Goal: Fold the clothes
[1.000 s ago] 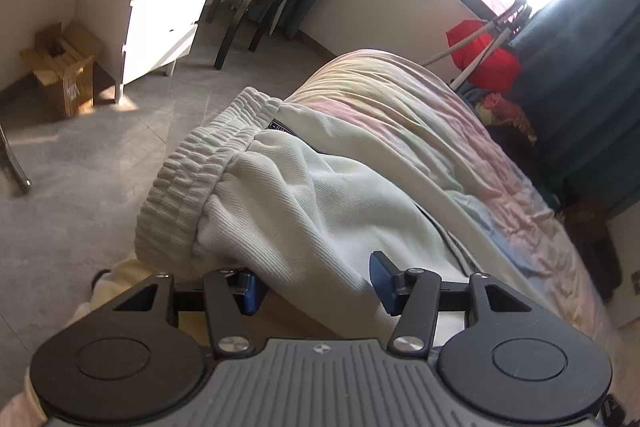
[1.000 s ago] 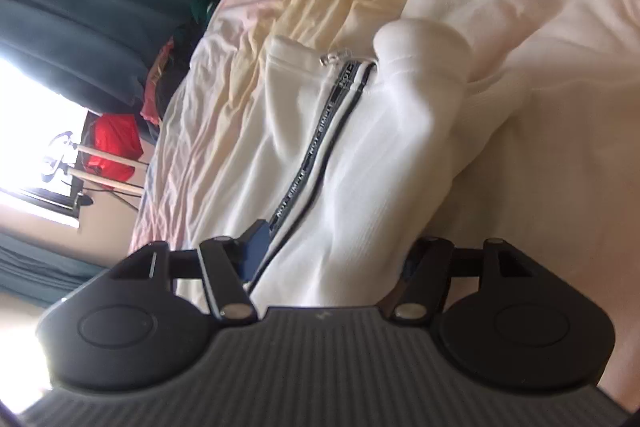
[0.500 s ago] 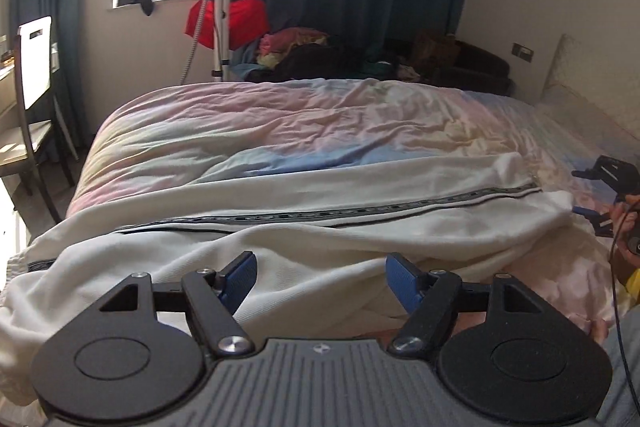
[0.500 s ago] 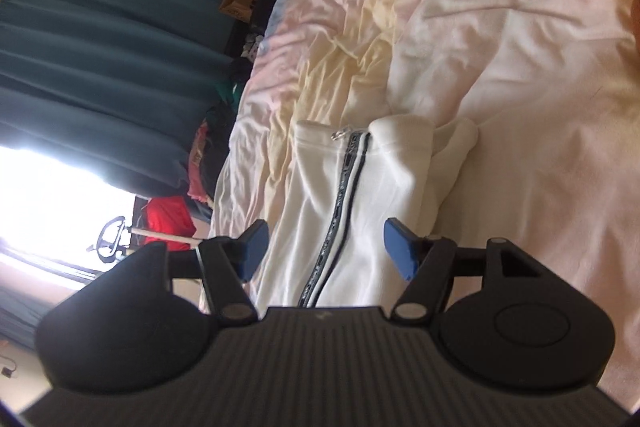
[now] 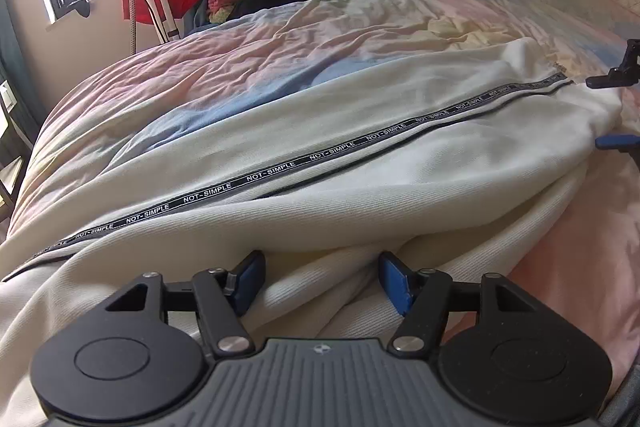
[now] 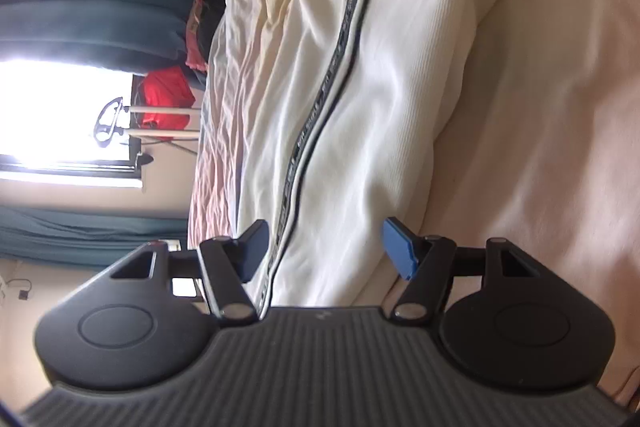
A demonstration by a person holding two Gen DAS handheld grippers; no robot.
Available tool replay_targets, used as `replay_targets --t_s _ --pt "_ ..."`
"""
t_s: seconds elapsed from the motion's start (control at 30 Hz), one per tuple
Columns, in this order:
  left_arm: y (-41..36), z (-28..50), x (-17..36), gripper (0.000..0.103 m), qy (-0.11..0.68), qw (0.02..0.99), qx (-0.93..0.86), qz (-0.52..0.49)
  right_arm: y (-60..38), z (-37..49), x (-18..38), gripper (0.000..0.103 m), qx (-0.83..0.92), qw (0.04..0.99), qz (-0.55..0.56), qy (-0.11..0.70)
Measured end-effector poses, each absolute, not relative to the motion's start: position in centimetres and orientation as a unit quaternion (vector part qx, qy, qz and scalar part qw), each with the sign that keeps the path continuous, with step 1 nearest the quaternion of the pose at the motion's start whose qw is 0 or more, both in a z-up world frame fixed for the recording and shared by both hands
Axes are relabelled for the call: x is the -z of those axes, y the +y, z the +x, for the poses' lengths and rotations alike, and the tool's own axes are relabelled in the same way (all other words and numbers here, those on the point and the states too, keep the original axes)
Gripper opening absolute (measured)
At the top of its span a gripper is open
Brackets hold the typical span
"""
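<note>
1. Bed — fills both views, under a rumpled pastel cover.
2. White trousers — laid lengthwise across the cover, one leg on the other. In the left wrist view their long axis runs from lower left to upper right of the frame, marked by the lettered side stripe.
3. Left gripper — bottom centre of its frame, at the trousers' near long edge, jaws spread with a loose ridge of cloth between them, nothing pinched.
4. Right gripper — bottom centre of its own frame, jaws spread astride one end of the trousers, looking along the stripe.
5. Judgement: each gripper is close to the cloth; the right sits on the axis, the left beside it.
</note>
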State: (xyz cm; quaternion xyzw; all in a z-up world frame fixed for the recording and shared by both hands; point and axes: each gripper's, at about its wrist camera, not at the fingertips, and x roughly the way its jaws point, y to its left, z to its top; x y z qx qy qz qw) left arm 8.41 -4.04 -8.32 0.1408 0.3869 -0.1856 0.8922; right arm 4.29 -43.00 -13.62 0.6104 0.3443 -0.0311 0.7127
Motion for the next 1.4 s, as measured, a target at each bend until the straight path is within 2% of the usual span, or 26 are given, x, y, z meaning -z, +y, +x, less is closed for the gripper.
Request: replay_targets --t_s 0.13,0.23,0.37,0.47,0.67,0.83,0.93,1.0,1.07,1.13,1.23,1.33,1.4 --pt "-3.0 8.5 8.4 0.058 0.383 0.9 0.181 0.106 -40.3 5.8 13.5 0.066 -0.012 0.72 0.589 0.368" --pt "-2.5 8.7 8.5 0.046 0.378 0.904 0.183 0.079 -37.4 6.8 13.9 0.066 -0.046 0.712 0.573 0.404" --pt "-2.2 8.9 8.5 0.019 0.367 0.909 0.192 0.056 -33.0 7.9 13.9 0.066 -0.114 0.703 0.557 0.427" --pt "-2.2 8.8 8.1 0.009 0.35 0.914 0.2 0.052 -31.5 8.9 13.2 0.066 -0.144 0.718 0.546 0.407" --pt "0.7 8.0 5.3 0.004 0.302 0.927 0.219 -0.041 -32.4 9.7 13.9 0.066 -0.104 0.718 0.546 0.418" --pt "1.3 7.3 4.8 0.004 0.309 0.92 0.232 -0.062 -36.9 9.0 13.3 0.065 -0.008 0.736 0.586 0.339" --pt "1.2 6.9 5.1 0.004 0.322 0.914 0.239 -0.055 -41.0 8.4 13.2 0.056 0.058 0.742 0.602 0.291" --pt "1.1 6.6 5.3 0.004 0.331 0.91 0.244 -0.05 -43.9 8.1 13.5 0.047 0.109 0.74 0.606 0.269" --pt "0.9 6.3 5.4 0.004 0.341 0.906 0.249 -0.046 -46.2 7.9 14.3 0.034 0.137 0.729 0.619 0.259" --pt "0.7 6.0 5.9 0.004 0.354 0.899 0.255 -0.038 -48.5 7.6 15.2 0.028 0.165 0.717 0.631 0.248" --pt "-0.2 5.4 6.6 0.005 0.364 0.896 0.254 -0.01 -49.3 7.9 15.5 0.006 0.16 0.727 0.615 0.261" --pt "-0.4 5.0 6.6 0.006 0.364 0.894 0.263 -0.002 -49.2 8.3 14.9 0.005 0.163 0.749 0.584 0.266" --pt "-0.2 4.8 6.3 0.014 0.361 0.891 0.274 0.002 -49.3 8.4 14.3 0.005 0.164 0.759 0.576 0.258"
